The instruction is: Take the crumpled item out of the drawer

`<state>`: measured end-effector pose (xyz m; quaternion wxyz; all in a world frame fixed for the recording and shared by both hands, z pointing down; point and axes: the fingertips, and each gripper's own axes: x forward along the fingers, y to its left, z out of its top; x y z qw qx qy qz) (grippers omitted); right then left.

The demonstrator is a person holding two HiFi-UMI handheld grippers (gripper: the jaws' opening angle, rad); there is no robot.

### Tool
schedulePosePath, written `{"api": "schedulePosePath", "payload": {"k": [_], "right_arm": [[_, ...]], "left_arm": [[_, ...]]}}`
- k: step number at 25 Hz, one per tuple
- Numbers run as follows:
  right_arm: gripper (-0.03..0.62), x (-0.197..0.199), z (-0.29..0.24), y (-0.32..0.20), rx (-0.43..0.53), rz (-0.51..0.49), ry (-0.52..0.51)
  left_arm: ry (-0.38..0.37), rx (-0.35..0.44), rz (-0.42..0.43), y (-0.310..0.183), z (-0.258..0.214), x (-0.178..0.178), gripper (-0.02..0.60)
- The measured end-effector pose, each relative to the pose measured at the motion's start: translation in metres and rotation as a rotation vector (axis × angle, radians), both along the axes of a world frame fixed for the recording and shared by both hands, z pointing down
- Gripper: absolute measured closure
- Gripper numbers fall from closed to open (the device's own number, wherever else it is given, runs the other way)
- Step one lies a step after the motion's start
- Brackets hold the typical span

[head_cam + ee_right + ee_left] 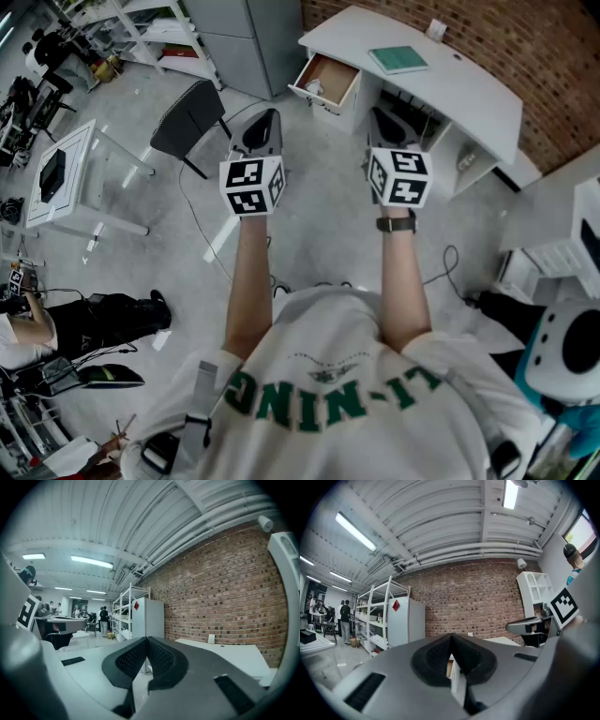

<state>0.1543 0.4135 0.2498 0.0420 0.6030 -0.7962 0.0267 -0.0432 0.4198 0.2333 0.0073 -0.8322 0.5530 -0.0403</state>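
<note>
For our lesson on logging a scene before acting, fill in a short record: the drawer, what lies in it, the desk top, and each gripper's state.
drawer: open, pulled out of the white desk
crumpled item: pale, lying inside the drawer, not touched
desk top: a green book lies flat
left gripper: shut, empty, short of the drawer
right gripper: shut, empty, short of the desk

A green notebook point(397, 59) lies on the white desk point(478, 89) by the brick wall point(544, 56), a black chair point(187, 117) nearby.
</note>
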Motion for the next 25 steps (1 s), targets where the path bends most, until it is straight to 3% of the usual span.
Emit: {"api": "schedulePosePath", "payload": {"k": [10, 16, 19, 25], "right_arm": [[0.589, 0.045, 0.020, 0.009, 0.002, -0.063, 0.004], [0.591, 0.046, 0.033, 0.001, -0.065, -0.113, -0.049], [0.591, 0.041, 0.042, -0.012, -0.077, -0.124, -0.062], [0.591, 0.039, 0.058, -0.068, -0.083, -0.083, -0.039]], "left_arm": [[0.024, -0.016, 0.016, 0.013, 0.020, 0.062, 0.583], [0.037, -0.059, 0.053, 0.011, 0.025, 0.080, 0.583], [0.066, -0.070, 0.042, -0.004, 0.029, 0.079, 0.583], [0.055, -0.078, 0.034, -0.067, 0.053, 0.071, 0.583]]}}
